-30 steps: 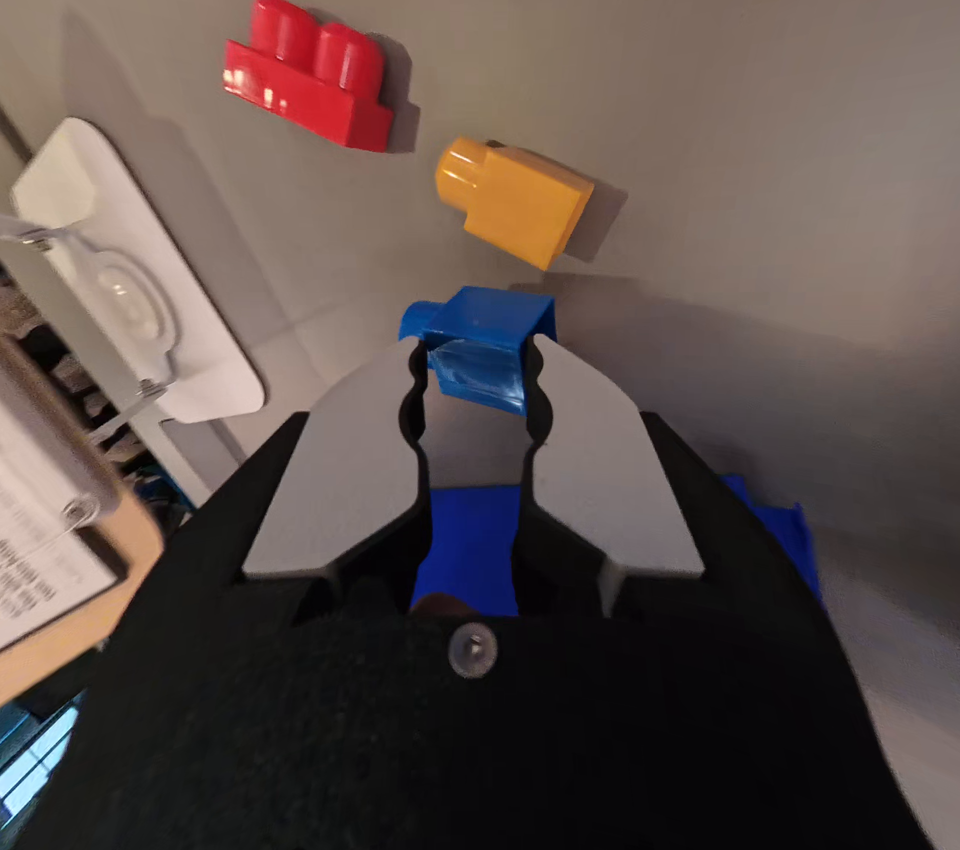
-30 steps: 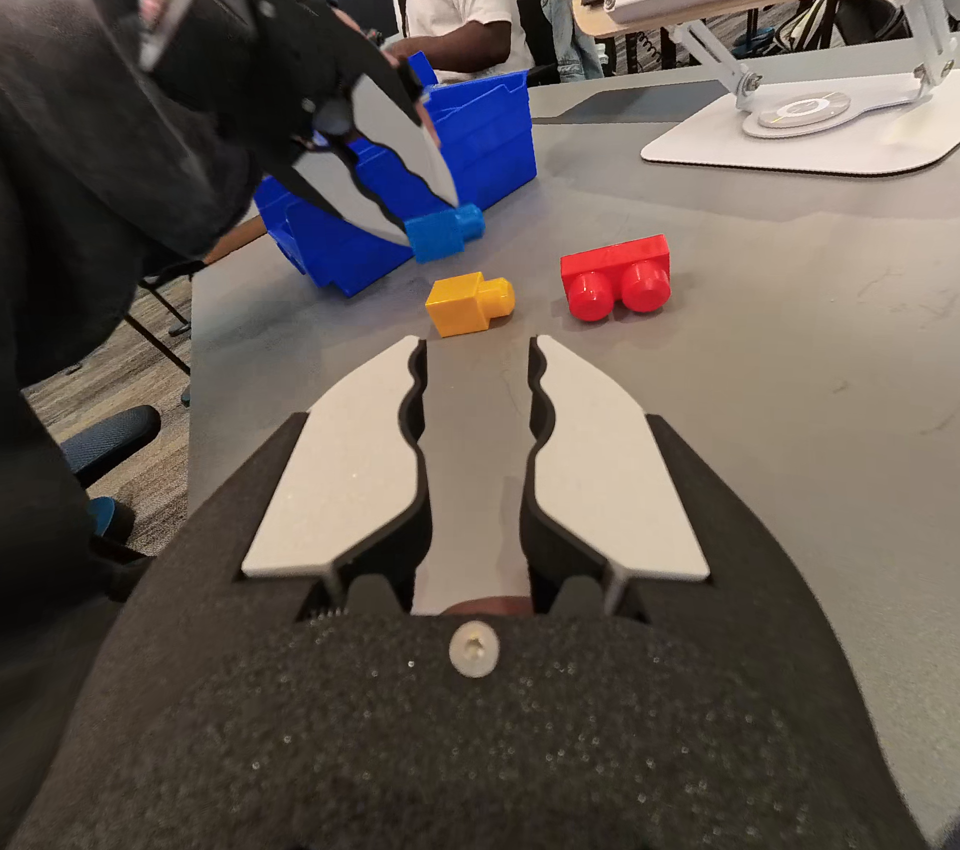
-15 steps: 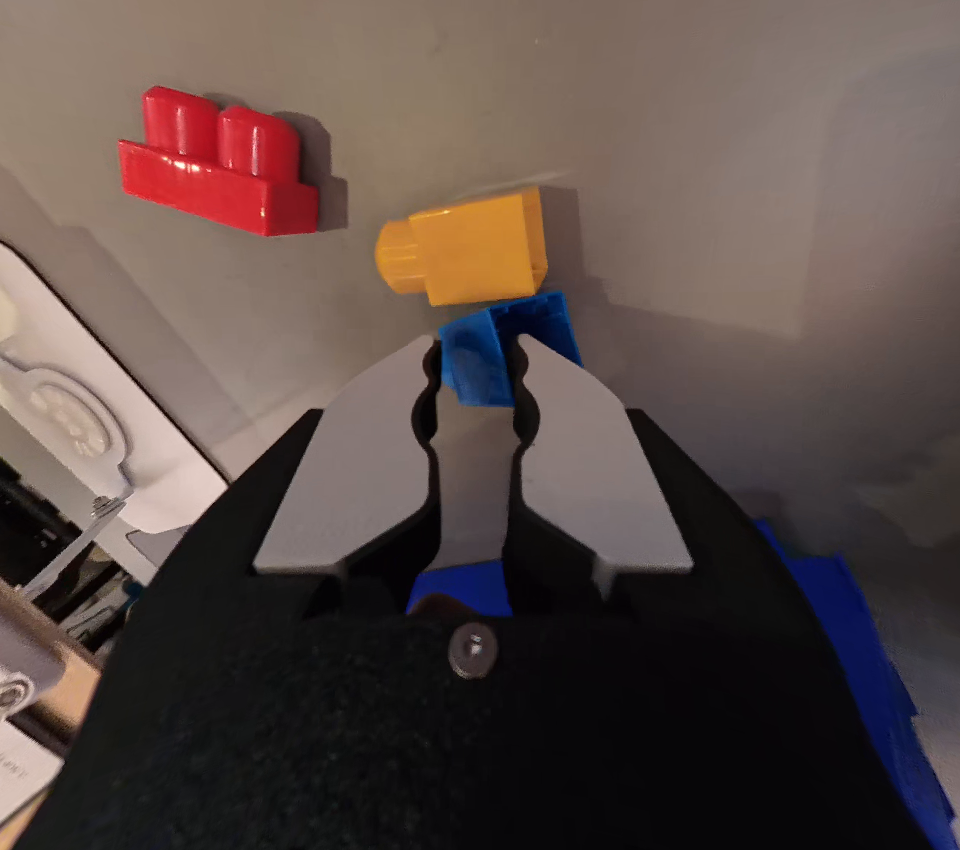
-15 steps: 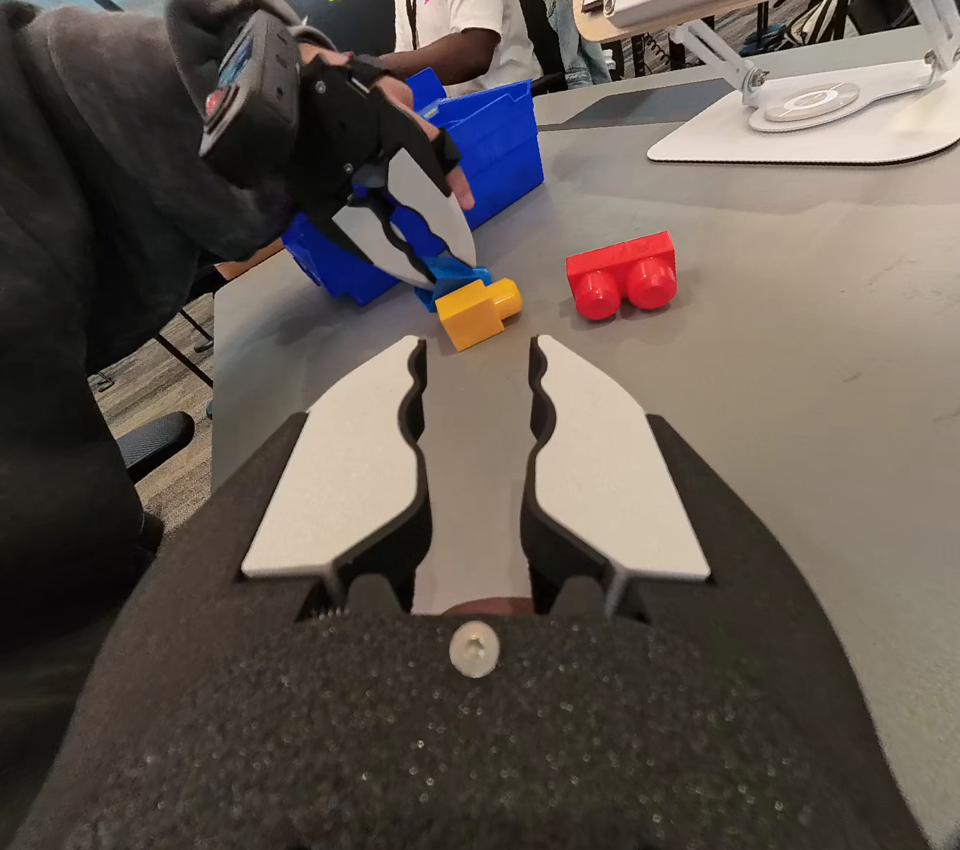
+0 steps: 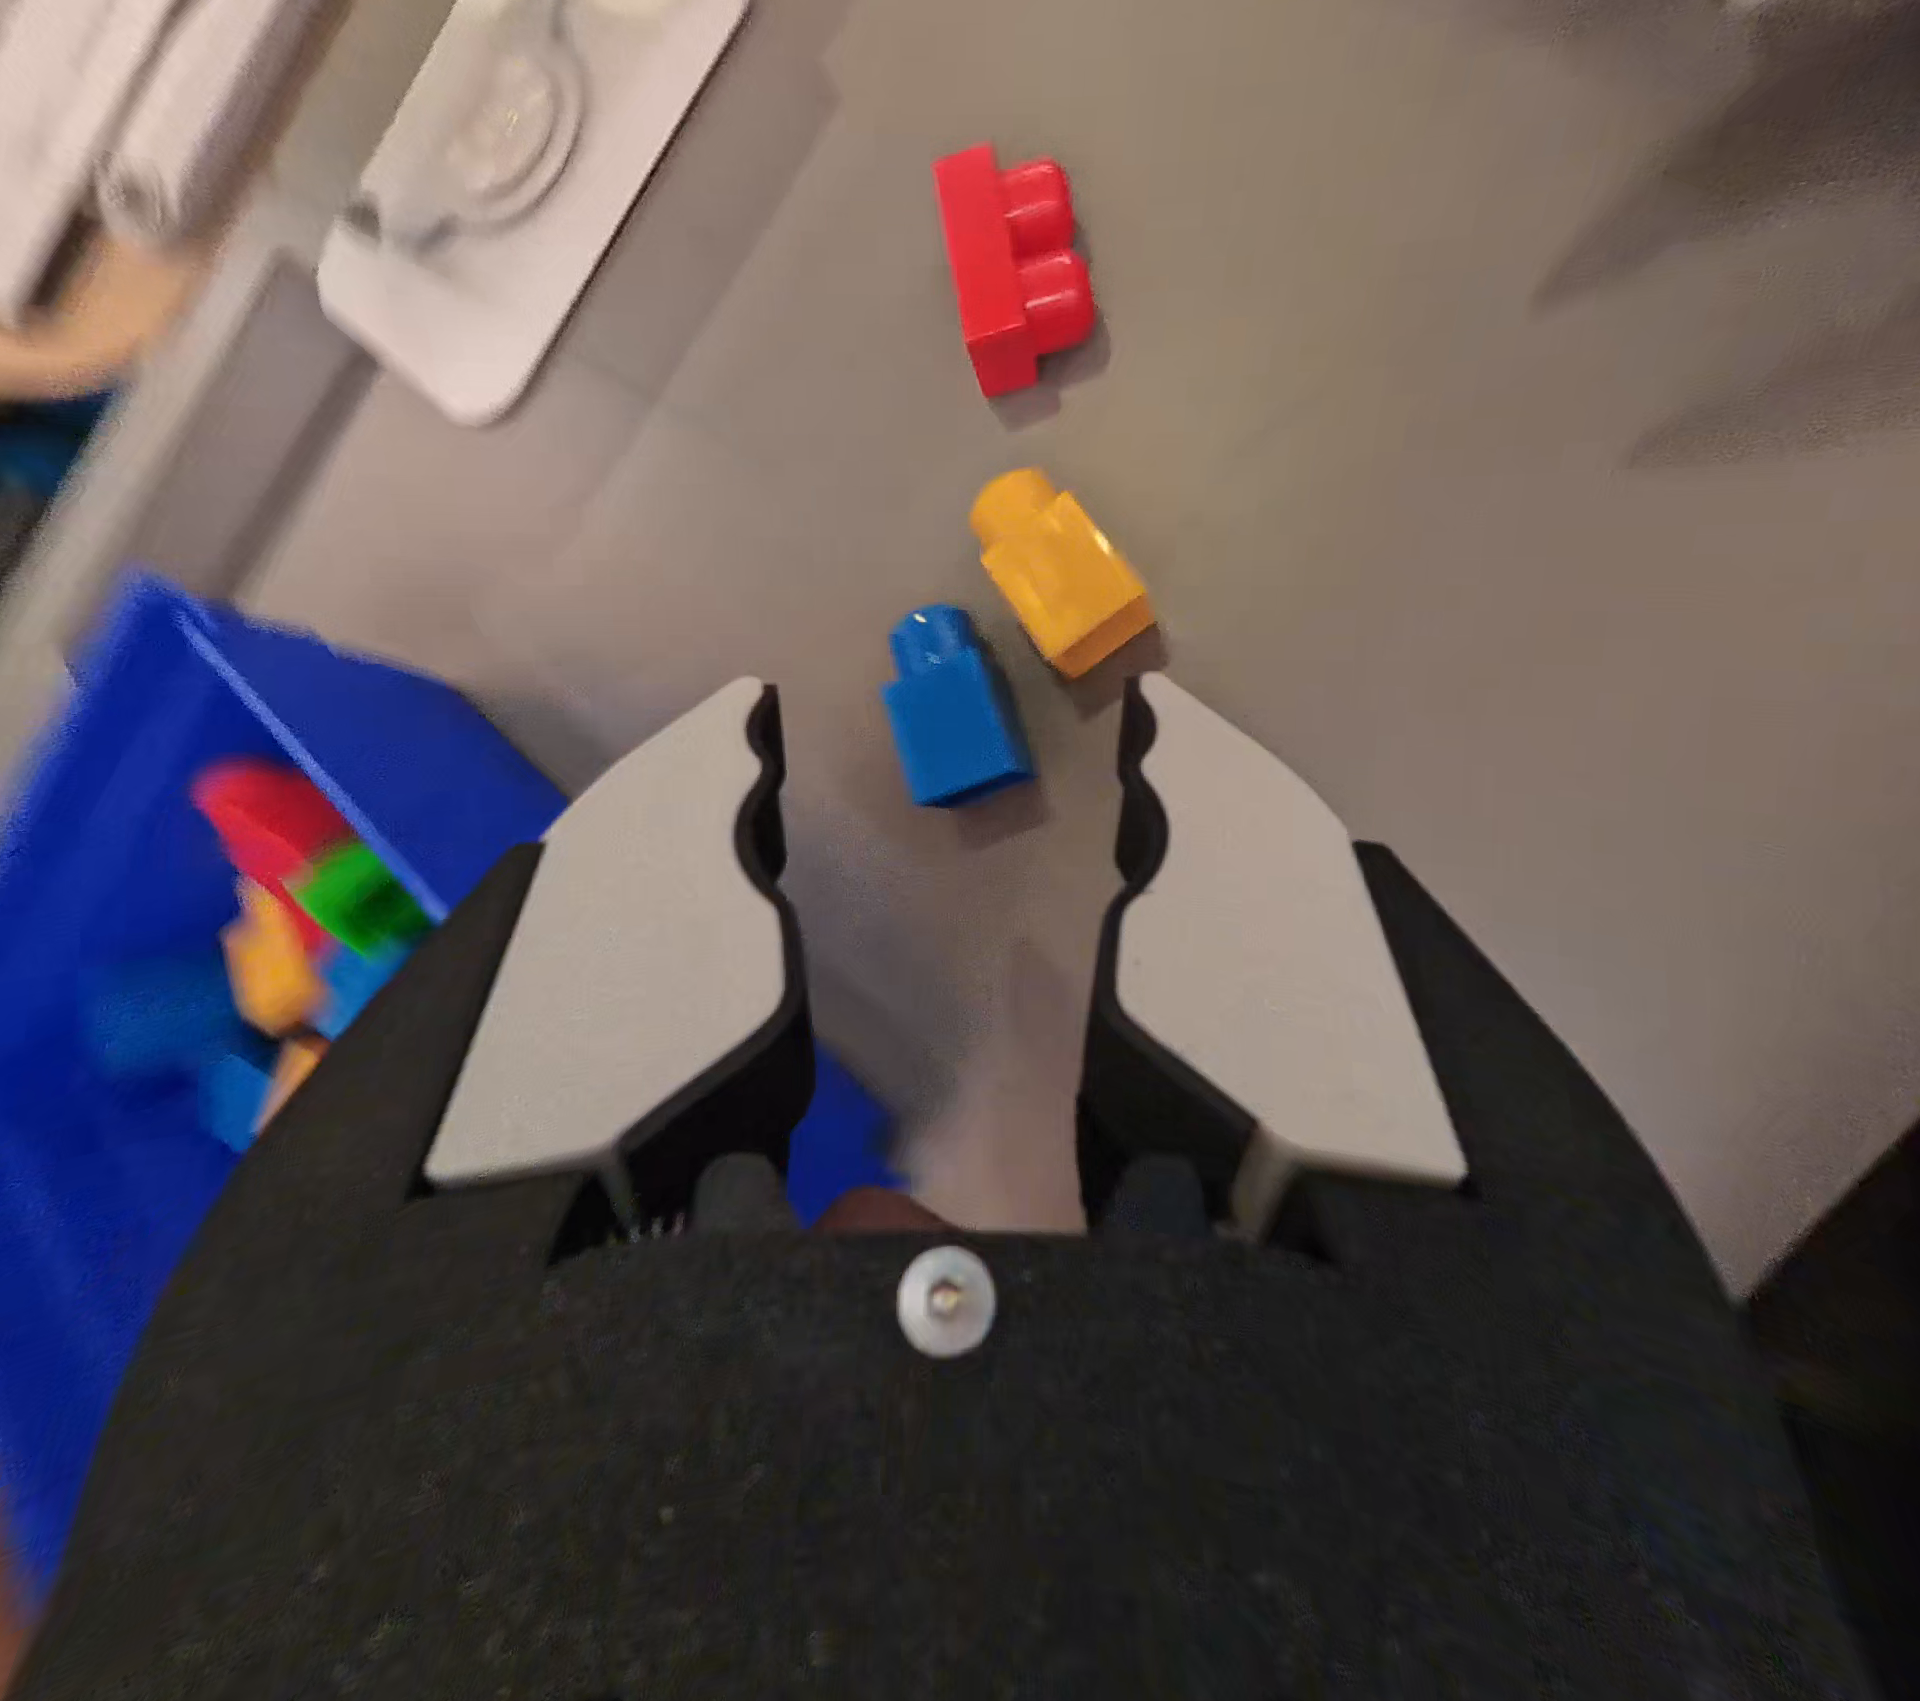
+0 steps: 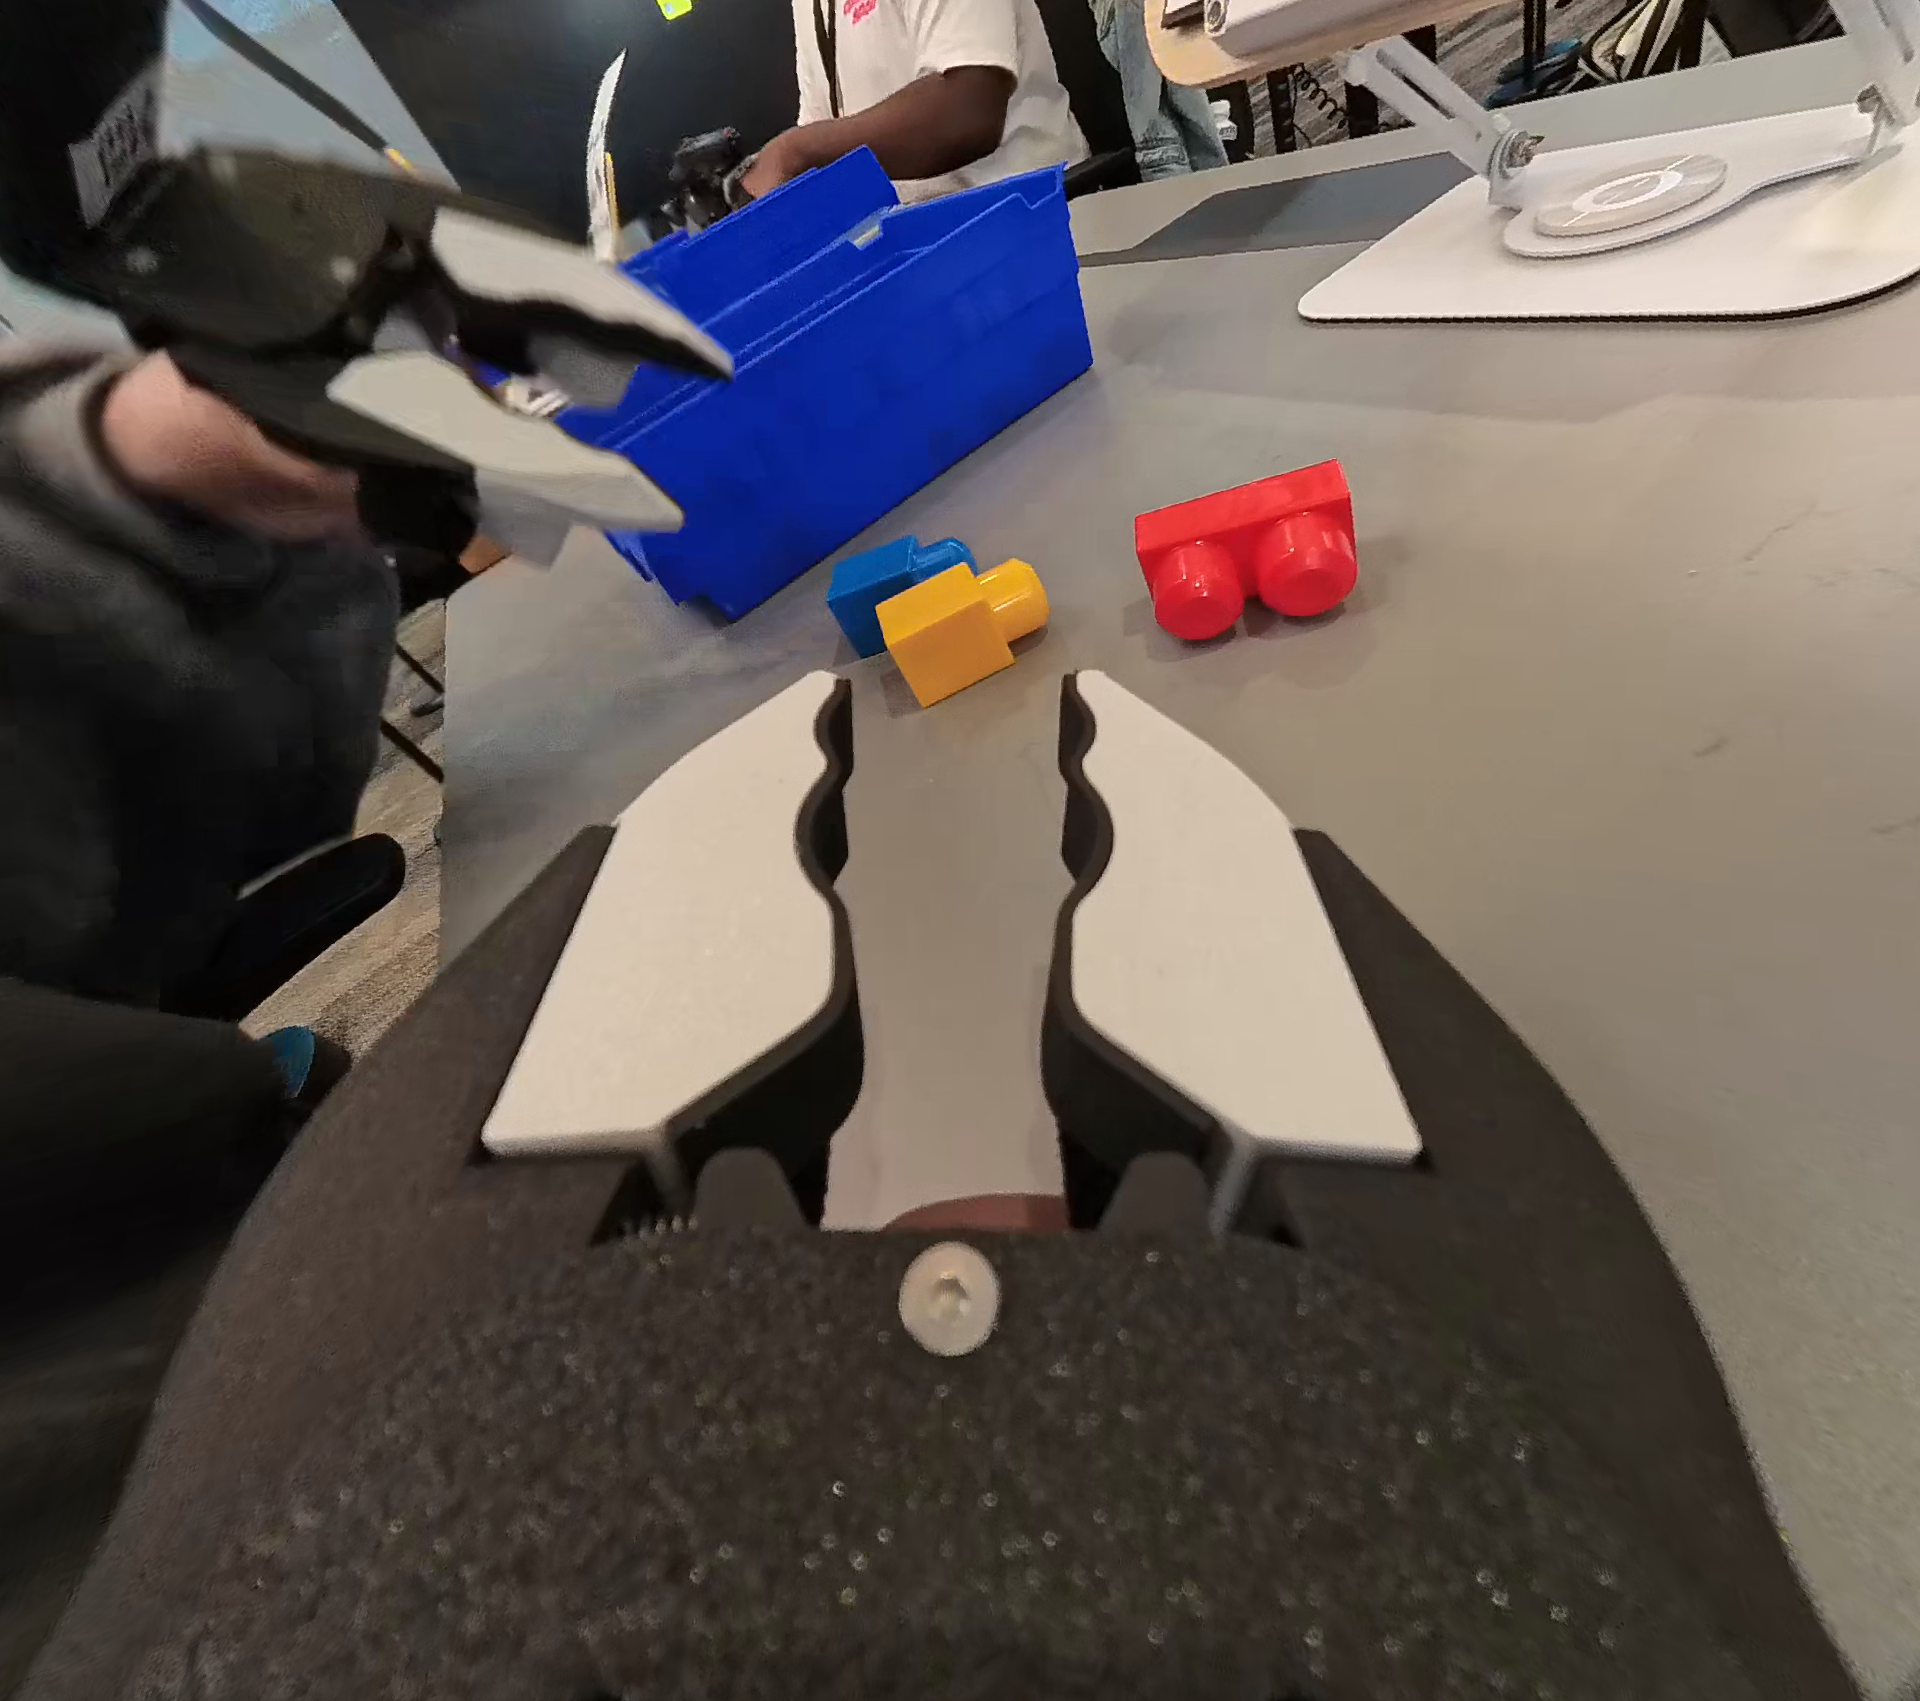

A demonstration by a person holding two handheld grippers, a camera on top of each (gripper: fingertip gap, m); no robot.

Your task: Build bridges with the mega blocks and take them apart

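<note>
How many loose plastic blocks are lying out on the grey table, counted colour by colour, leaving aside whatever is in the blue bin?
Red two-stud plastic block: 1
Yellow one-stud plastic block: 1
Blue one-stud plastic block: 1
Total: 3

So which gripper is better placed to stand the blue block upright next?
Probably the left gripper: it is open, and the blue block lies on its side just past its fingertips. The right gripper faces the yellow block instead.
</note>
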